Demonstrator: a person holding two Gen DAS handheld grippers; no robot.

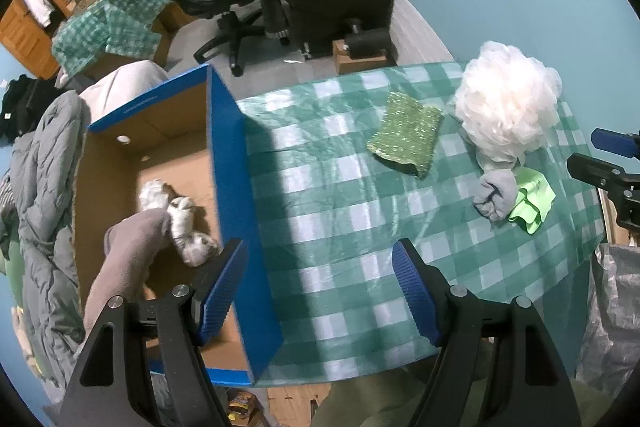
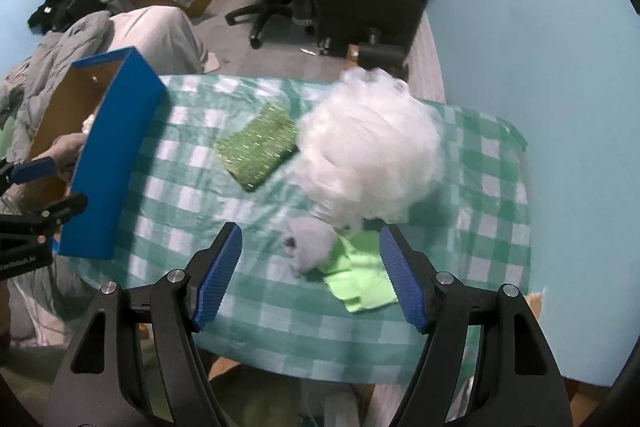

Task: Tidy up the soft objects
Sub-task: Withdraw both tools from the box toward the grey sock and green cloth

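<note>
Loofah [image 2: 368,155] blurred — box [image 2: 116,163] cut off

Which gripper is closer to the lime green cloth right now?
Right. The right gripper hangs open directly over the lime green cloth, which lies between its fingers. The left gripper is open over the blue box wall, across the table.

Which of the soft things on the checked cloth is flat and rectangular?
The sparkly green pad, lying alone left of the white mesh puff. The puff is round and fluffy; the grey sock ball and lime cloth are bunched.
</note>
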